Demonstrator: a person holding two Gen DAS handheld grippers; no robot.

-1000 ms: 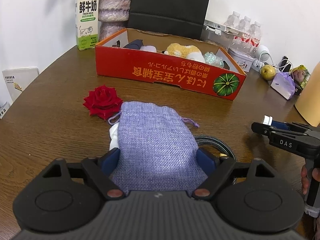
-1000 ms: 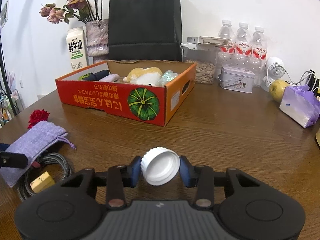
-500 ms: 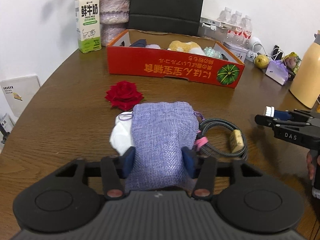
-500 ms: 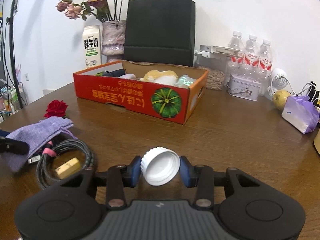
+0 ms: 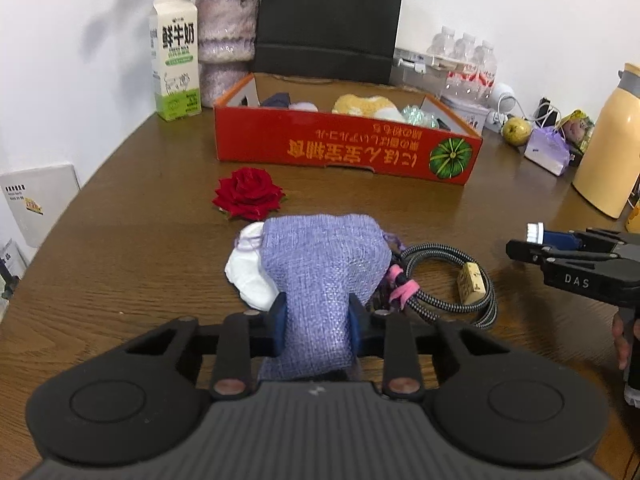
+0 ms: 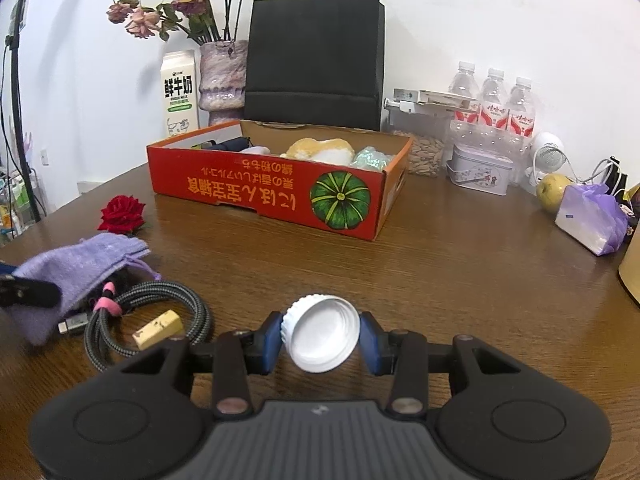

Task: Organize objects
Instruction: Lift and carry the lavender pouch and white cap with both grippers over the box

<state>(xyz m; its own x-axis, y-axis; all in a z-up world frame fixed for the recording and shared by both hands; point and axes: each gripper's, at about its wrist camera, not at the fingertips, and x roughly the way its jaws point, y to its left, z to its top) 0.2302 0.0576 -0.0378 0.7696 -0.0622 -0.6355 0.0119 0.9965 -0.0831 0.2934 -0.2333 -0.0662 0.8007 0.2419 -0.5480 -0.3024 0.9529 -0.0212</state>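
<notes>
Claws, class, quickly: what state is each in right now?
Left claw: has just been closing, now pinching the lilac woven drawstring pouch.
Right claw: closed on the white ribbed plastic bottle cap.

Lilac pouch (image 5: 324, 268); red rose (image 5: 249, 193); white cap (image 6: 320, 334); red box (image 6: 280, 184).

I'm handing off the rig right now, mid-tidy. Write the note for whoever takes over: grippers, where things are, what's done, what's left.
Left gripper: jaws have just been closing, now pinching the purple pouch on the table.
Right gripper: shut on the white cap, above the table.
Red box: already holds several items.
Left out: red rose, coiled cable, white wad beside the pouch.
</notes>
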